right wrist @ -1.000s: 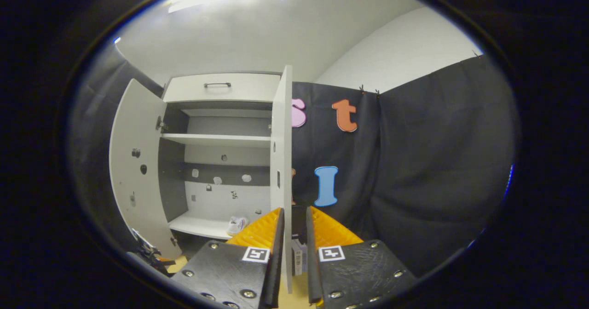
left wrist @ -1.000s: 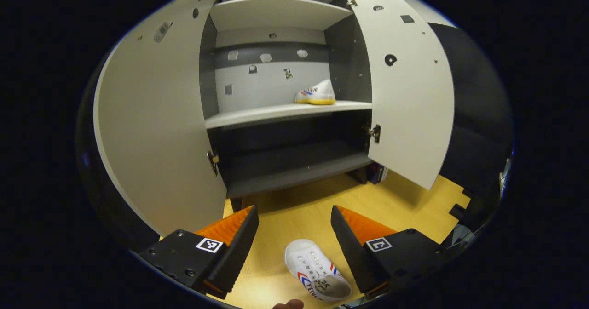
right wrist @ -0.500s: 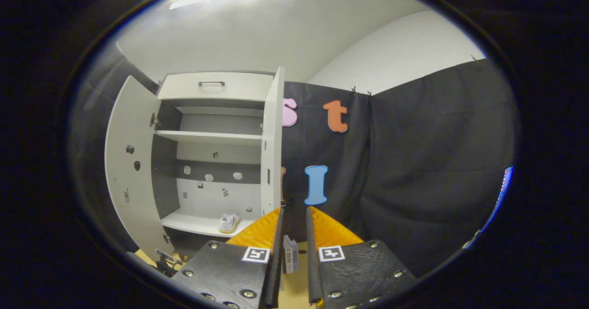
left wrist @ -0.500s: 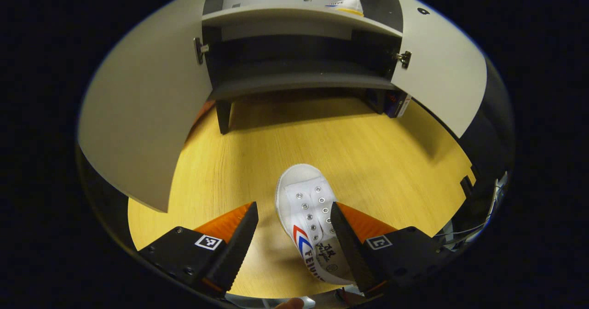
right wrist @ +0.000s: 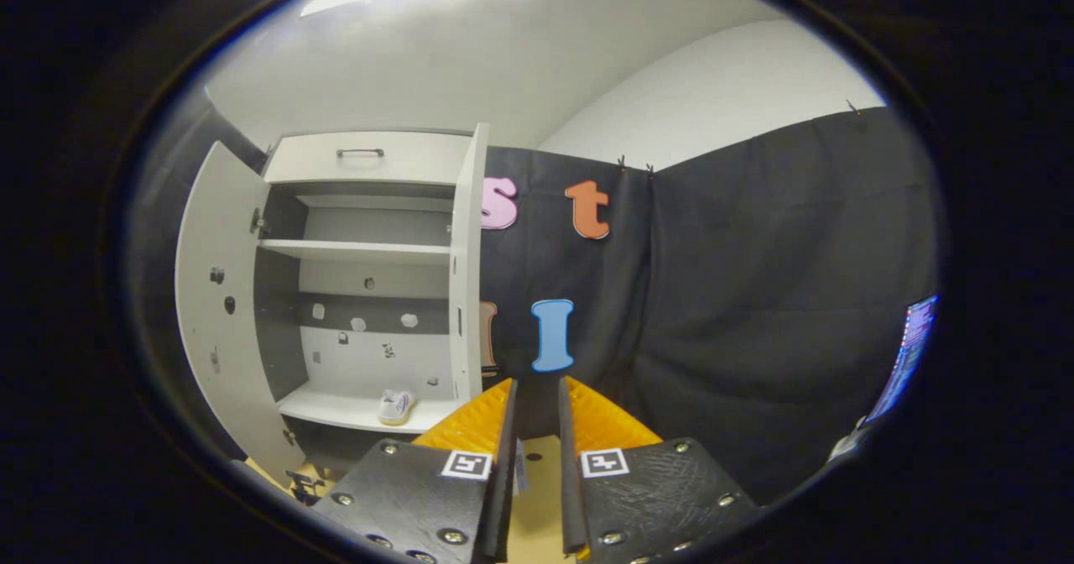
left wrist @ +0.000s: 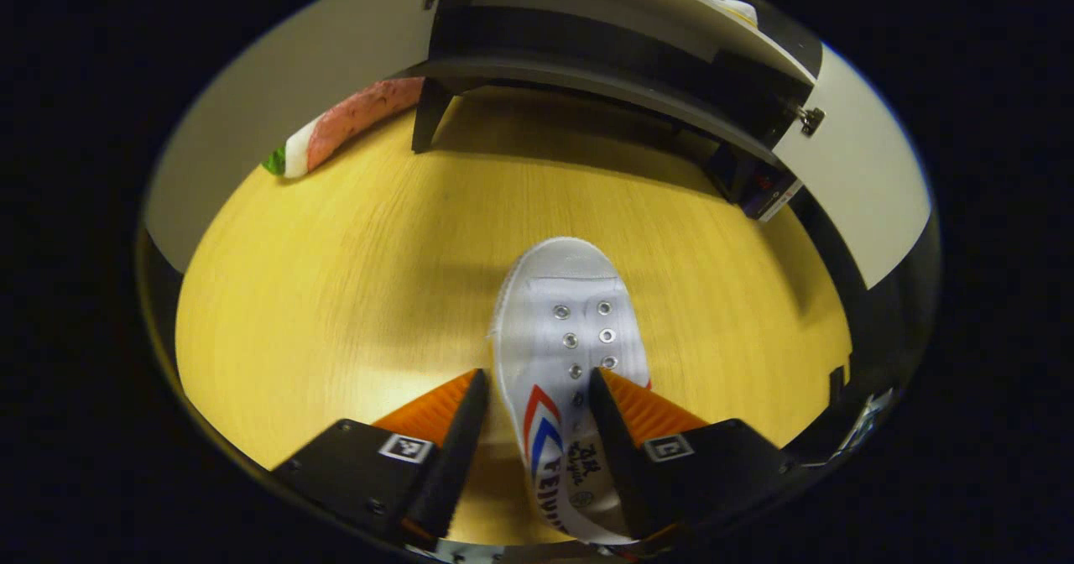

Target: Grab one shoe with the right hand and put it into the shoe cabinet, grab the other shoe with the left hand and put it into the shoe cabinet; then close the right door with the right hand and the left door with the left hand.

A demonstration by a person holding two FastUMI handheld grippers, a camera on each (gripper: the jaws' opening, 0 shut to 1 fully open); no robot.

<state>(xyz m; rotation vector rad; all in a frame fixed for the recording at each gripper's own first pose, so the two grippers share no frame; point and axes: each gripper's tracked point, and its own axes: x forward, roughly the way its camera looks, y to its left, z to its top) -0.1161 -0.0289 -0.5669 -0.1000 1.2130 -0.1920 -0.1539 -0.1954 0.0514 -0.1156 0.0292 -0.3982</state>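
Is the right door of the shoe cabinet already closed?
No: in the right gripper view the right door stands open, edge-on, and a shoe on the shelf inside the shoe cabinet is plainly visible.

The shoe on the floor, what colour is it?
The shoe is white with red and blue stripes on its side; the left gripper view shows it best.

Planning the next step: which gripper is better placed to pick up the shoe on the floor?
Left. The left gripper straddles the floor shoe; the right gripper points past the cabinet.
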